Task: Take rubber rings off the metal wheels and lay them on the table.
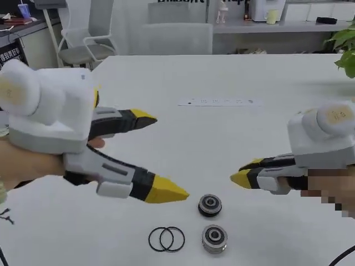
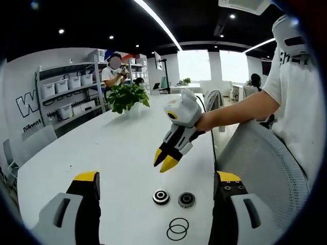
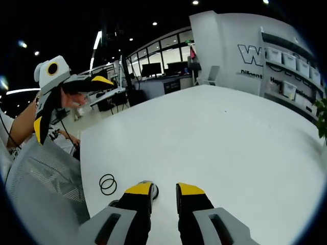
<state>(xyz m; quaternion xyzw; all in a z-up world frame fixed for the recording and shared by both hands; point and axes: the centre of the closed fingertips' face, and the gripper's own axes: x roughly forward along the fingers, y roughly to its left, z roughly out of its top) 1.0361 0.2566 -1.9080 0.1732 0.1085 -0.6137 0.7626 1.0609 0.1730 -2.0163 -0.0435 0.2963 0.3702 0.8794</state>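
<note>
Leftmost, my left hand-held gripper (image 1: 161, 156), white-bodied with black, yellow-tipped jaws, hangs above the white worktop (image 1: 222, 133). Its jaws are spread wide and hold nothing. I judge this spread is kept ready to close around and steady a wheel. In the left gripper view the same two jaws frame both wheels and the rings between them.

Next, near the front edge, two thin black rubber rings (image 1: 172, 239) lie flat on the worktop. They overlap each other and sit just beside the wheels, apart from them. Laid there, I take it, they keep finished parts separate from the work.

Just right of the rings stand two small round metal wheels, each resting on one face:
- The nearer silver metal wheel (image 1: 214, 238) shows a bright bare rim around a dark centre. I read it as already stripped.
- The farther dark-rimmed metal wheel (image 1: 209, 204) is black around its edge and probably still carries its rings.

Rightmost, my right hand-held gripper (image 1: 244, 172) points left toward the wheels, low over the worktop but touching nothing. Its jaws are drawn nearly together, with a narrow gap showing in the right gripper view. I judge that this narrow set suits pinching a thin ring.
</note>
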